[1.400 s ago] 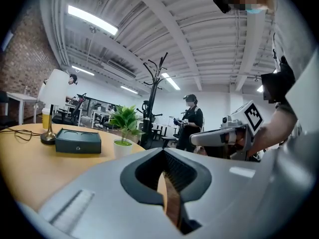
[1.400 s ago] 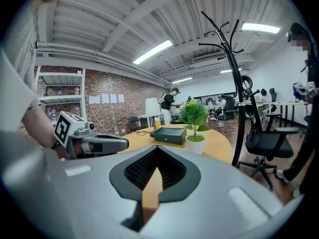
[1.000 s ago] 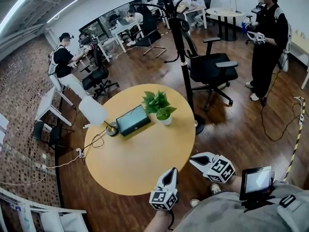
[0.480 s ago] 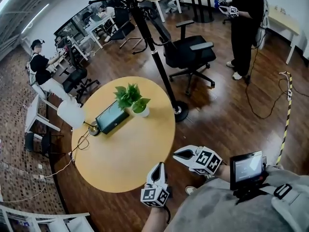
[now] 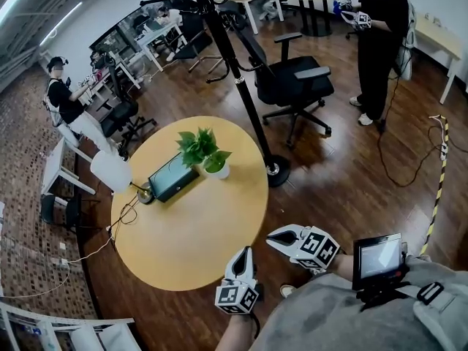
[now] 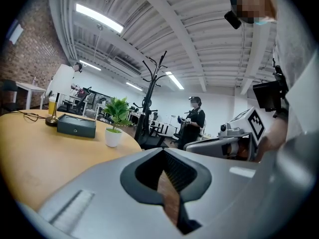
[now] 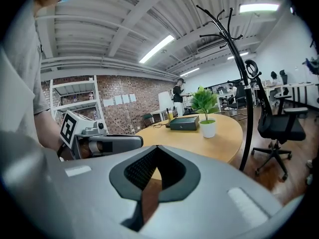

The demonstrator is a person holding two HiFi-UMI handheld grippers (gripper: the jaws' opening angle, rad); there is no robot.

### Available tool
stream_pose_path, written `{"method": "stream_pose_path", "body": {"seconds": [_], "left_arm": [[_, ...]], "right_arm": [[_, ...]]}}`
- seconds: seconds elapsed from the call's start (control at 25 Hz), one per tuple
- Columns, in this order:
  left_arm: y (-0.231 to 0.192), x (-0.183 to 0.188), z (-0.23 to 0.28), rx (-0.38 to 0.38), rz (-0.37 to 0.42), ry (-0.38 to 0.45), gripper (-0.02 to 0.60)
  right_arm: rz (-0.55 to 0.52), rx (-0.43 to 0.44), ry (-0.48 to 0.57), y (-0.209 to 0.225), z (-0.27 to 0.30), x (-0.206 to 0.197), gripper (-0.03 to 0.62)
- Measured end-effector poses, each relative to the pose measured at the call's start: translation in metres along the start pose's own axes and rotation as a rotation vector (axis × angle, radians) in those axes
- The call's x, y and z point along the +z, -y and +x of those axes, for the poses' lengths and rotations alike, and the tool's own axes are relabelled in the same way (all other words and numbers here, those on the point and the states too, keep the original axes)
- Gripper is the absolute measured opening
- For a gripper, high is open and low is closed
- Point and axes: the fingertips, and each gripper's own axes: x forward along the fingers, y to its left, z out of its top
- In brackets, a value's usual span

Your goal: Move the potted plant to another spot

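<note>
While the left gripper [image 5: 245,253] and right gripper [image 5: 272,235] hovered roughly level off the table [image 5: 183,251], fingers [image 6: 175,169] clenched empty, the potted plant [image 5: 207,152] stayed beside the box [image 5: 172,178].

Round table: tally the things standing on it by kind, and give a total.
Potted plant: 1
Box: 1
Lamp: 1
Total: 3
</note>
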Motion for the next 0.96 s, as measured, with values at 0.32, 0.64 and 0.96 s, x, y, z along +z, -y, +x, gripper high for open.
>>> {"method": "stream_pose_path", "body": {"seconds": [0.32, 0.64, 0.96], "left_arm": [[0.003, 0.004, 0.005, 0.013, 0.002, 0.003, 0.002], [0.01, 0.004, 0.007, -0.001, 0.006, -0.007, 0.002], [0.013, 0.003, 0.009, -0.016, 0.009, -0.013, 0.002]], "right_arm": [[-0.01, 0.001, -0.004, 0.009, -0.005, 0.005, 0.002], [-0.022, 0.008, -0.006, 0.01, -0.005, 0.01, 0.002], [-0.028, 0.012, -0.006, 0.009, -0.003, 0.012, 0.002]]}}
